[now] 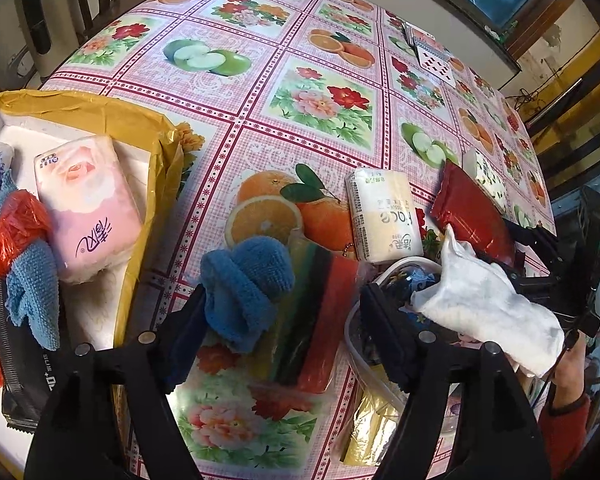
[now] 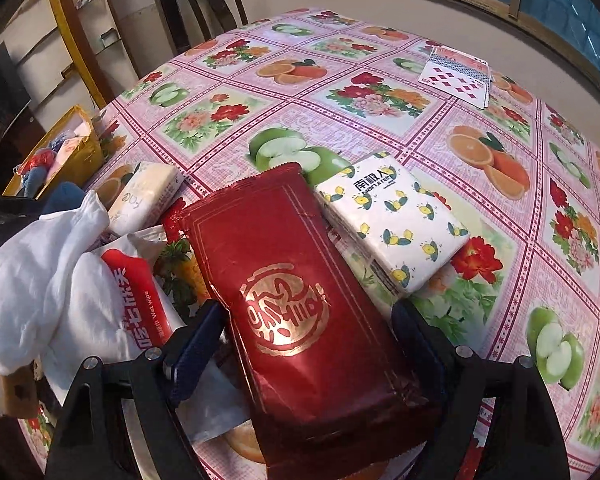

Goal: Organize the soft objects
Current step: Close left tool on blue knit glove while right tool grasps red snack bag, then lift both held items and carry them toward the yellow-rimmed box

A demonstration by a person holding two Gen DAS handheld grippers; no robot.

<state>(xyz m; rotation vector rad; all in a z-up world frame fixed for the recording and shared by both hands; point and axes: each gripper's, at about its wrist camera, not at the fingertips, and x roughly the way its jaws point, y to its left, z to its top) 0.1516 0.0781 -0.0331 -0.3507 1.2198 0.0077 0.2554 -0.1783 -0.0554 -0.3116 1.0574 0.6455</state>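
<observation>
My left gripper (image 1: 284, 304) stands open just above the table. A rolled blue cloth (image 1: 244, 284) rests against its left finger, and a rainbow-striped pack (image 1: 316, 320) lies between the fingers. My right gripper (image 2: 308, 328) is shut on a red foil packet (image 2: 300, 292) with a gold seal, held tilted off the table (image 1: 472, 212). A white cloth (image 2: 40, 280) hangs bunched beside its left finger (image 1: 488, 308). At the left, a yellow-taped box (image 1: 80, 108) holds a pink tissue pack (image 1: 88, 208), another blue cloth (image 1: 32, 284) and a red plastic bag (image 1: 12, 232).
A cream tissue pack (image 1: 384, 216), a lemon-print tissue pack (image 2: 396, 224) and a wet-wipe pack (image 2: 136, 300) lie near the grippers. A clear plastic tub (image 1: 354, 344) sits under the white cloth. Playing cards (image 2: 456, 76) lie far back. A hand with a red sleeve (image 1: 568, 412) holds the right gripper.
</observation>
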